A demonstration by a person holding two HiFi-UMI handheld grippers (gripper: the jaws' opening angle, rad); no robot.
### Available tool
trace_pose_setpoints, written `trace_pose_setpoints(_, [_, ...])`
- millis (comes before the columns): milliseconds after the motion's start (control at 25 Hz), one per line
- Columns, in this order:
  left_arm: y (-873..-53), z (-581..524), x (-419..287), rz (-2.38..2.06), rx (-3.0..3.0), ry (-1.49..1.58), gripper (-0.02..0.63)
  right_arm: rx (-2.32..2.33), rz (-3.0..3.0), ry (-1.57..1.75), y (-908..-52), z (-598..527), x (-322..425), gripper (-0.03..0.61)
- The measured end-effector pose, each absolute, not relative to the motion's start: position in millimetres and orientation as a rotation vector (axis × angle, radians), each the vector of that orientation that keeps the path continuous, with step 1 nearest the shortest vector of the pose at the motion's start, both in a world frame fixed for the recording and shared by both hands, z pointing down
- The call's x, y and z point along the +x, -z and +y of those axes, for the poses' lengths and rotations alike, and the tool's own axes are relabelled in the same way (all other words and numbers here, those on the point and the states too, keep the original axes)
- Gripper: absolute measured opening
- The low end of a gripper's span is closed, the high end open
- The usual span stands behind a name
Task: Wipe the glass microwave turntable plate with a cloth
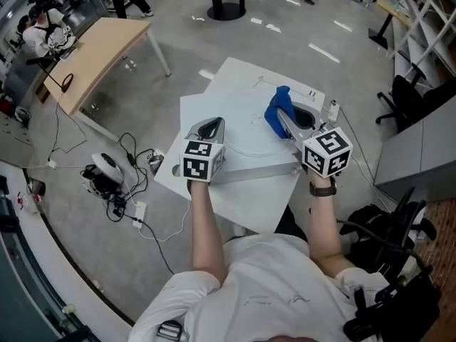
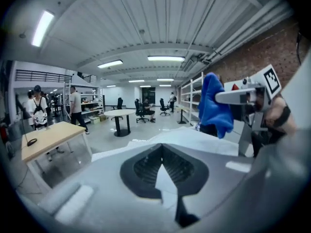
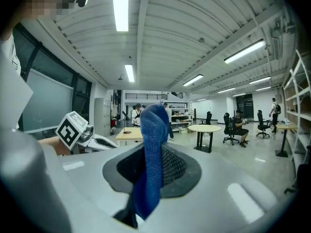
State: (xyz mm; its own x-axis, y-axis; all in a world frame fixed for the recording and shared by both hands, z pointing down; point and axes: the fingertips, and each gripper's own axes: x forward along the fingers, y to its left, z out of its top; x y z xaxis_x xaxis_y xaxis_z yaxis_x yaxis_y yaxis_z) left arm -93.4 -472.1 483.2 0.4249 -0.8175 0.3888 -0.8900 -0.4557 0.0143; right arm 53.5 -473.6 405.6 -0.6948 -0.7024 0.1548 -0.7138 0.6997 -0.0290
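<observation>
Fingers (image 3: 181,169) of the right gripper (image 3: 154,147) tight on blue cloth (image 3: 153,130), its length along them; left gripper (image 2: 162,144) fingers (image 2: 145,167) together, empty.

White T-shirt (image 1: 274,283), dark wristband (image 1: 323,190); left claw (image 1: 212,127) and right claw (image 1: 285,123) grey.

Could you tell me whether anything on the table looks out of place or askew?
Nothing looks spilled or broken. The white sheets under the glass plate lie skewed to each other, their corners pointing different ways. The blue cloth is bunched in the right gripper.
</observation>
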Motion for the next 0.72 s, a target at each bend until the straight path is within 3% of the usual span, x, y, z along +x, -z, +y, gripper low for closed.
trace_pose_setpoints(200, [-524,-477,-97,-1.414,2.408,-0.742,0.002,0.924,-2.652,-0.149,-437,-477,58,0.071])
trace_pose_setpoints(720, [-567,-466,-87,-1.307,2.365,-0.949,0.002,0.406,-2.371,-0.354,-541,-428,33,0.072])
